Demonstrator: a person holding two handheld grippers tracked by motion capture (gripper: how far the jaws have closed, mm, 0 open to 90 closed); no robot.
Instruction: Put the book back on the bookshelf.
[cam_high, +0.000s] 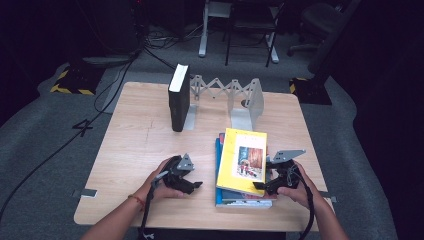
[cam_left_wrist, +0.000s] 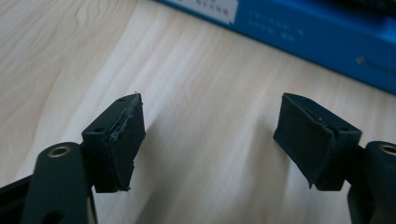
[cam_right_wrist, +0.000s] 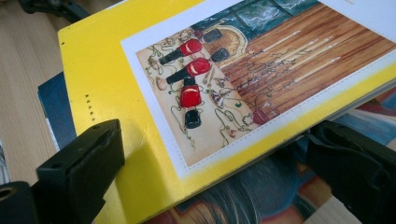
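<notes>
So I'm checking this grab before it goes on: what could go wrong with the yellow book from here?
The right gripper has one jaw over the yellow book and one under its edge, not clamped; a shallow bite could let it slip. The book below lies close beneath, so the lower jaw might drag it. The left gripper is open over bare table beside the blue book, giving no support if the stack shifts.

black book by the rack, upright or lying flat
Upright: the black book stands on end against the rack, while the yellow book lies flat on a stack.
</notes>
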